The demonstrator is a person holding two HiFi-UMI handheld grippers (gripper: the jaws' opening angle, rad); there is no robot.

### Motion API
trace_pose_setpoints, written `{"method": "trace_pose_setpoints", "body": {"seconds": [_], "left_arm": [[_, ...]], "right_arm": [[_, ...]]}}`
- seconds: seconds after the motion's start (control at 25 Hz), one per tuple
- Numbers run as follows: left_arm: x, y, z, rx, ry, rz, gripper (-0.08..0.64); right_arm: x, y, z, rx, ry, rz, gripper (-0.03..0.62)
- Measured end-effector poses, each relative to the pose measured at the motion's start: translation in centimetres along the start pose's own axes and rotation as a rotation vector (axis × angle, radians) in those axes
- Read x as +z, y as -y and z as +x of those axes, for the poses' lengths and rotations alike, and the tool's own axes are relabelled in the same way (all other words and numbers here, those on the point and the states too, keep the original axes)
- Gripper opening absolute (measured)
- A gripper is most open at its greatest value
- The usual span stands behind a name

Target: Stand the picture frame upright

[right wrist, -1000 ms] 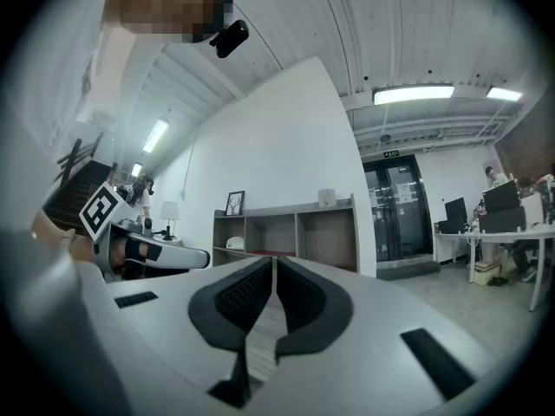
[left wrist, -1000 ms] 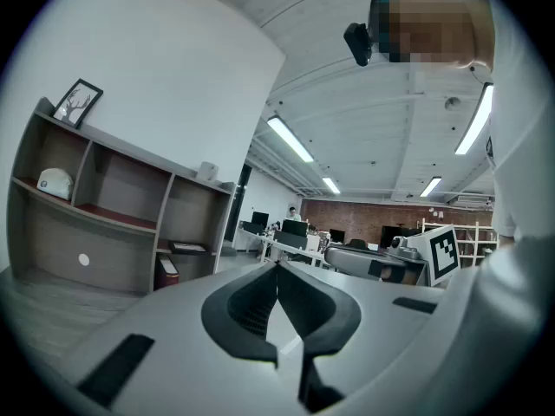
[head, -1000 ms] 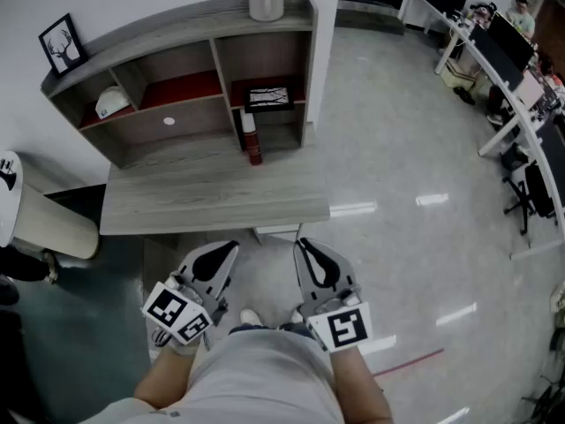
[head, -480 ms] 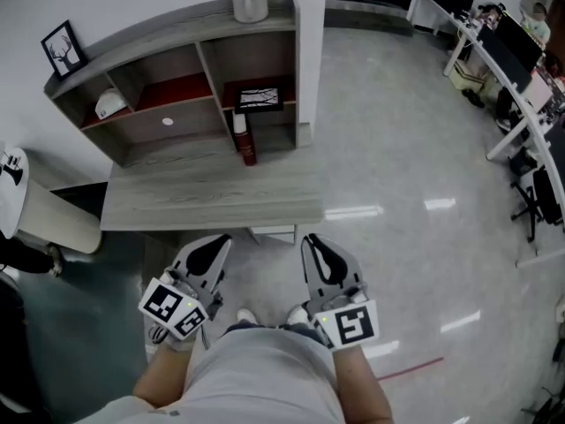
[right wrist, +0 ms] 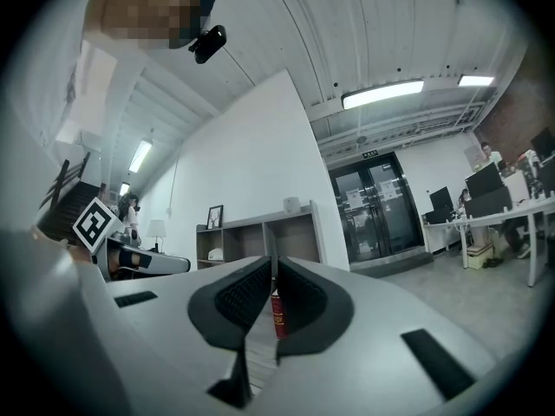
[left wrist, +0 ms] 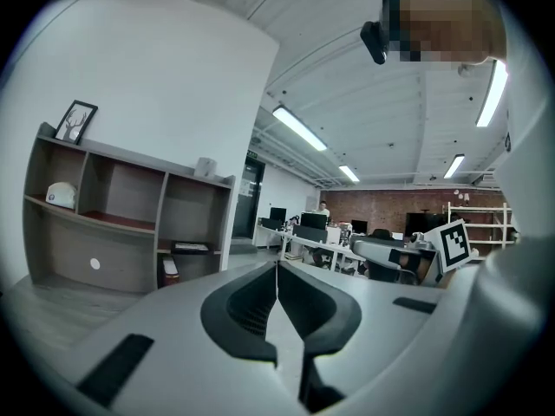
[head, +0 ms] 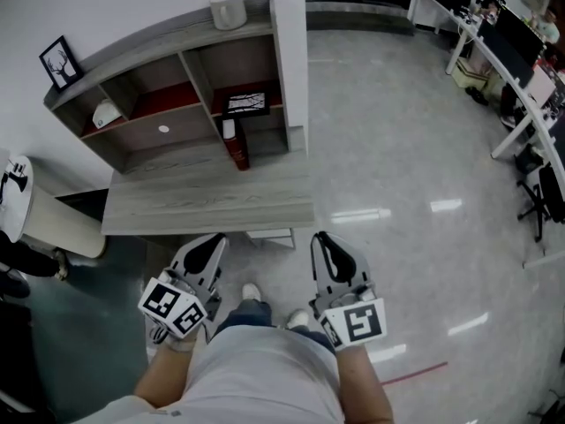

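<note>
A black picture frame (head: 246, 102) lies flat on the middle shelf of the right cubby of a grey shelf unit (head: 177, 47); the left gripper view shows the frame (left wrist: 189, 248) too. A second black frame (head: 60, 63) stands upright on the unit's top at the left. My left gripper (head: 206, 247) and right gripper (head: 327, 244) hang low in front of the desk (head: 203, 203), well short of the shelves. Both are shut with nothing between the jaws, as the left gripper (left wrist: 277, 267) and right gripper (right wrist: 272, 263) views show.
A red bottle (head: 234, 145) stands below the flat frame. A white cup (head: 227, 10) sits on the unit's top and a white cap (head: 106, 113) in the left cubby. A white lamp shade (head: 13, 188) is at the left. Office desks with monitors (head: 516, 56) line the far right.
The shelf unit and desk have drifted left in the head view as the person shifted. Both grippers stay shut and low; the right one has moved slightly right.
</note>
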State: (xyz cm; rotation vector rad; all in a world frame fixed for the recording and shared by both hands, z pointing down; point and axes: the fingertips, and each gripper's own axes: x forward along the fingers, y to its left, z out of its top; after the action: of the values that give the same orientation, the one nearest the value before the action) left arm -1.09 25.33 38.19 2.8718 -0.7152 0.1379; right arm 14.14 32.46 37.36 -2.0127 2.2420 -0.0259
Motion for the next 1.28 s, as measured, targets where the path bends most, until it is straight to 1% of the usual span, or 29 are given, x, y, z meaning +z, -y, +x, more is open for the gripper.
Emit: {"method": "trace_pose_setpoints", "body": {"seconds": [0.2,0.28,0.4,0.64,0.88,1.28], "left_arm": [[-0.5,-0.6,1.7,0.003,-0.002,-0.015,0.017],[-0.4,-1.1,2.2,-0.003,0.002,-0.02,0.017],[-0.3,-2.5,3.1,-0.003,0.004,-0.026,0.017],[0.0,-6.5,5.1,0.007,0.0,-0.048,0.017],[0.3,-11.1,7.9,0.01,-0.011,-0.069,0.017],[1.3,-18.7,12.2,-0.004,-0.04,-0.075,0.017]], "right_arm": [[-1.3,0.8,0.6,-0.008,-0.037,0.006,0.032],[-1.4,1.1,1.4,-0.016,-0.039,0.017,0.032],[-1.9,1.7,2.7,-0.016,-0.057,0.009,0.032],[-2.7,2.7,6.7,-0.03,-0.098,0.008,0.032],[-4.0,3.3,12.0,-0.02,-0.141,0.003,0.032],[-5.7,4.4,20.6,-0.031,-0.173,0.03,0.032]]}}
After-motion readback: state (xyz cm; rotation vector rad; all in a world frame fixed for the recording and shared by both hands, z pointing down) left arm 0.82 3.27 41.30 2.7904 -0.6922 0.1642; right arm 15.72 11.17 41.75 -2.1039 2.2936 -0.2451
